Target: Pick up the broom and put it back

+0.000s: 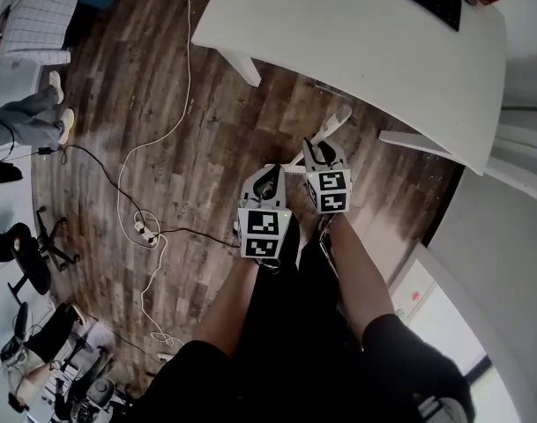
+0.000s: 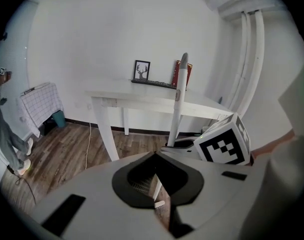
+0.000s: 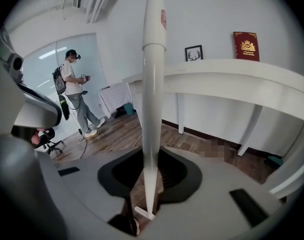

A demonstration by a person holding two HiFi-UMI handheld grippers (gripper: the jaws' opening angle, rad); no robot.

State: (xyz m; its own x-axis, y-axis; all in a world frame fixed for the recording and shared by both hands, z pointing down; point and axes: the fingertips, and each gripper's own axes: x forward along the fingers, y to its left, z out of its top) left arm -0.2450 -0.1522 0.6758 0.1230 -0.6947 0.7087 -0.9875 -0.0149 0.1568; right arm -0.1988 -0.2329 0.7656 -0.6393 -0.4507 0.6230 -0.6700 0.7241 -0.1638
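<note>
The broom's white handle (image 3: 152,109) stands almost upright between the jaws of my right gripper (image 3: 151,156), which is shut on it. In the head view the handle's top (image 1: 331,123) pokes out beyond the right gripper (image 1: 321,152), near the table's edge. The broom's head is hidden. My left gripper (image 1: 270,176) hovers just to the left of the right one. Its jaws stand slightly apart in the left gripper view (image 2: 154,156), with only wood floor between them. That view also shows the handle (image 2: 178,104) rising beside the right gripper's marker cube (image 2: 224,144).
A white table (image 1: 356,33) stands just ahead, with a framed picture (image 2: 142,70) and a red book (image 3: 245,46) on it. White cables (image 1: 145,227) trail over the wood floor. A person (image 3: 74,91) stands at the left, near an office chair (image 1: 30,263).
</note>
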